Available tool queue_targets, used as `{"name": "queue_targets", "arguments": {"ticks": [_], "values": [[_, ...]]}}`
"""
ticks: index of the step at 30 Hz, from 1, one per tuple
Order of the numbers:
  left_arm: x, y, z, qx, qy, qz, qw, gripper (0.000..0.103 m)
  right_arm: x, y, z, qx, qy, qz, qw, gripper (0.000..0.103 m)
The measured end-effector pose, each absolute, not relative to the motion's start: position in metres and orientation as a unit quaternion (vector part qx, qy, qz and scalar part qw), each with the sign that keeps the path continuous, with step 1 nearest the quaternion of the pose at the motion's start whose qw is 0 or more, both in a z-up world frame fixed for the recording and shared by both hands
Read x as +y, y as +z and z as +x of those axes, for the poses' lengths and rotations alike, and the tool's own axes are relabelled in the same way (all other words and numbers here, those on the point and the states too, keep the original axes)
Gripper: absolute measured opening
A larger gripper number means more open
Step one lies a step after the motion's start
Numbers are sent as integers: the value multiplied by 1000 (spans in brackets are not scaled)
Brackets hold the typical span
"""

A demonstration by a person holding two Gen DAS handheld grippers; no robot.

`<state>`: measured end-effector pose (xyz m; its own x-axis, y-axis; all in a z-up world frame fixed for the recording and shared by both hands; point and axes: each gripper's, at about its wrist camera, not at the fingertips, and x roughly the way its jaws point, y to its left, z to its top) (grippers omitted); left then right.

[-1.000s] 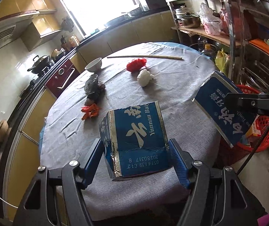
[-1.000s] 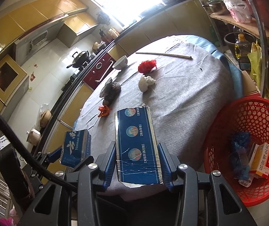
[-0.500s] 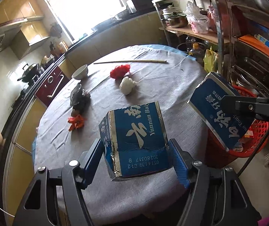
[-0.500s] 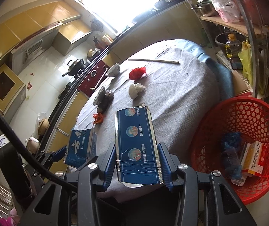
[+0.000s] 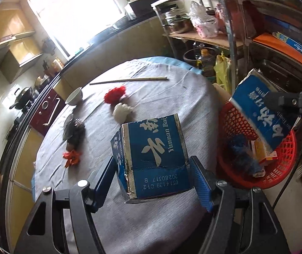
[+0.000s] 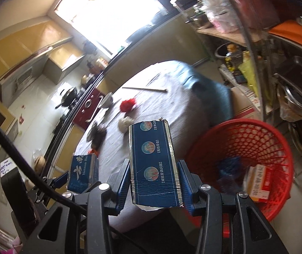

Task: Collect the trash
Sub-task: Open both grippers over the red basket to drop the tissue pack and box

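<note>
My left gripper is shut on a wide blue carton with white characters, held above the grey-clothed round table. My right gripper is shut on a flat blue box with three round pictures, held near the table's edge beside the red mesh basket. In the left wrist view that flat blue box hangs over the red basket. The basket holds blue wrapping and a red-and-white packet. In the right wrist view the wide carton shows at lower left.
On the table lie a red crumpled ball, a white paper wad, a dark clump, an orange scrap, a white bowl and chopsticks. A metal shelf rack stands right of the basket.
Both grippers have swung to the right with their boxes. The red basket has come further into both views, and the flat box now hangs over it.
</note>
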<state>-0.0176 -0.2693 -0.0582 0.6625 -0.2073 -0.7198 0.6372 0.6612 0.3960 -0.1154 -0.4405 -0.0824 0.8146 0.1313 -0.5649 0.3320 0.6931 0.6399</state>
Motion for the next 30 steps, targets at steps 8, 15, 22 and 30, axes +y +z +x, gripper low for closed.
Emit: {"name": "queue_targets", "arguments": {"ticks": [8,15,22,30], "values": [[-308,-62,-16,329,-291,339,832,72,-489,-87,-140,280,-115,417,857,46],[-335,-74,-16,355,-370,322,796,72,-528,-112,-153,289,-162,443,833,46],[-362,-100,-24,398,-423,311,752,72,-549,-142,-163,308,-199,457,810,46],[-378,-120,-24,433,-444,307,722,73,-561,-163,-166,322,-216,469,793,46]]}}
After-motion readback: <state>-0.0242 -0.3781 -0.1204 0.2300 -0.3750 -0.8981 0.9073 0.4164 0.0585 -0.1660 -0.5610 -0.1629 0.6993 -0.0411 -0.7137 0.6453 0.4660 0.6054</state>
